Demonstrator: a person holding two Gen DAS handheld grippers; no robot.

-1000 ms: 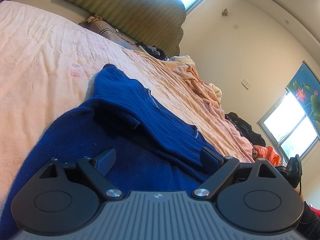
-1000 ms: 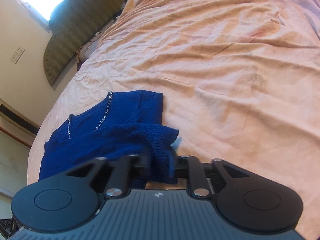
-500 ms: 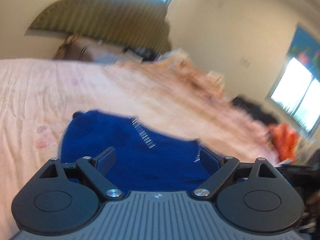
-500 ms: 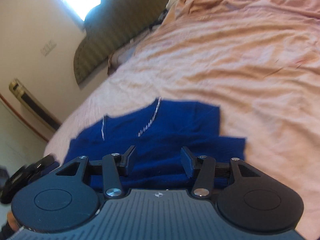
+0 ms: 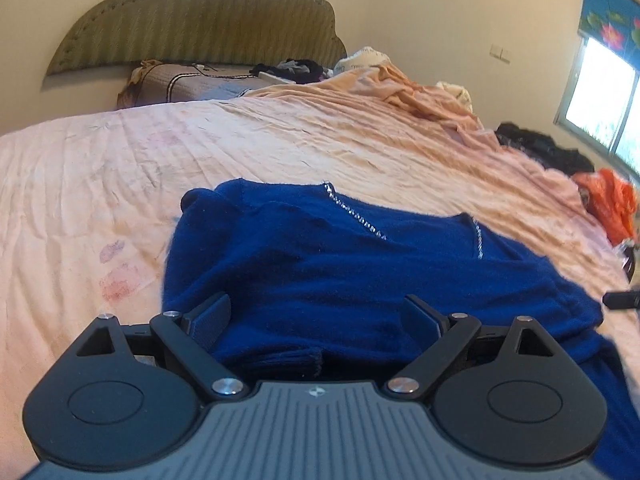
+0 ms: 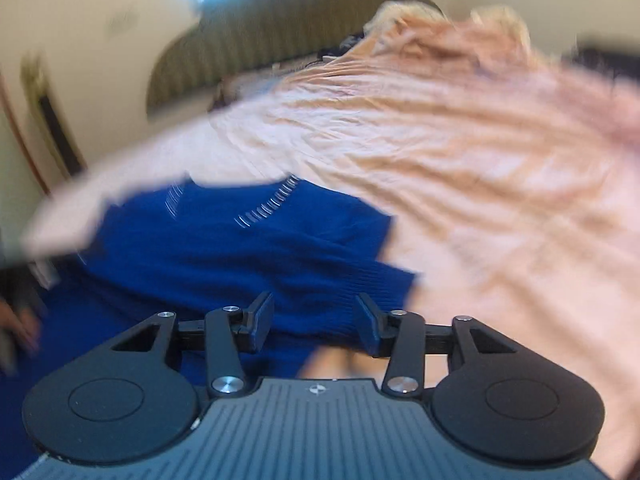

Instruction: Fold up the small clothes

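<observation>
Left wrist view: your left tongs hang spread wide and released over the near part of the blue sweater, which lies on the peach bedsheet directly ahead of both fingers. A ribbed cuff sits bunched just behind the fingertips, close under the tool body. The beaded neckline lies farther ahead, slightly right of centre, and marks the garment's middle.

In the right wrist view the picture is smeared by motion, but your right tongs also stand parted and empty, with the ribbed sleeve end just ahead of the right finger and bare sheet showing beneath the gap.

The sleeves look laid in over the body, so the step in hand reads as taking the near hem to fold it toward the neckline. To do it well:

- Lower each tool until one finger slides under the hem edge, not only the top layer.
- Grip at matching places either side of the neckline, so the fold runs square.
- Catch the loose cuff under your left tool, or it may drag out.
- Lift low and carry forward together; knit this soft probably sags between two grips.
- Let the blur settle before you close the right tool.
</observation>
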